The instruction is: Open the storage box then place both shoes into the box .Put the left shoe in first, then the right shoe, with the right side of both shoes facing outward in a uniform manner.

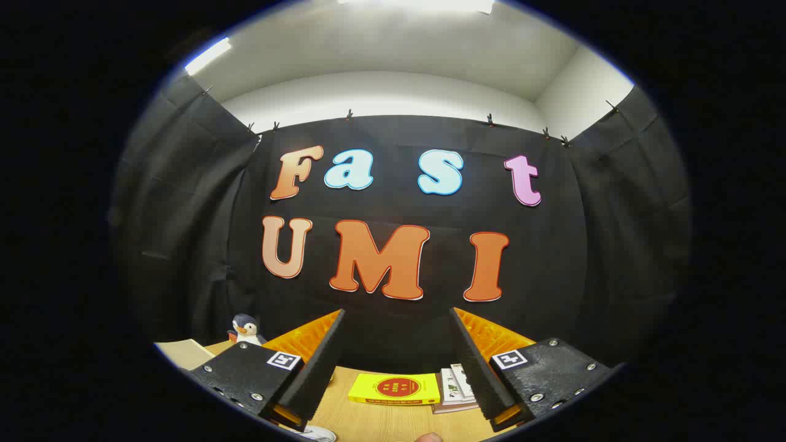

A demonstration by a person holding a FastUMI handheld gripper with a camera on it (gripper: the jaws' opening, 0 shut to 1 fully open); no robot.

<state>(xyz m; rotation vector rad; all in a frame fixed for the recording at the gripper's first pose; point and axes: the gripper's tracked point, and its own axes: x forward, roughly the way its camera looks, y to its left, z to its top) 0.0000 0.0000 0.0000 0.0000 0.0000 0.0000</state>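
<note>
Gripper [396,319] held level, looking toward the black cloth wall [399,331] at the back of the booth. Fingers stand wide apart, nothing between them, nothing touching either pad. Left finger [319,362] and right finger [476,362] both rise from the lower part of the view, their tips at about the same height against the cloth.

Landmark for positions: the yellow book [394,389].
- The yellow book lies flat on the wooden table [381,420], in the gap between the two fingers and beyond them, its long edge toward the camera. A round red mark sits on its cover.
- Just right of the yellow book, touching or nearly so, a small stack of white booklets [457,387], partly covered by the right finger.
- Well left of the yellow book, beyond the left finger, a toy penguin [247,329] stands upright near the table's far edge.
- Left of the penguin, a pale flat board or box corner [184,353]; cannot tell which.
- Nearer the camera than the yellow book, a round pale rim [316,434], cut off; identity unclear.

Storage box and shoes: I cannot tell where they are from this view.
</note>
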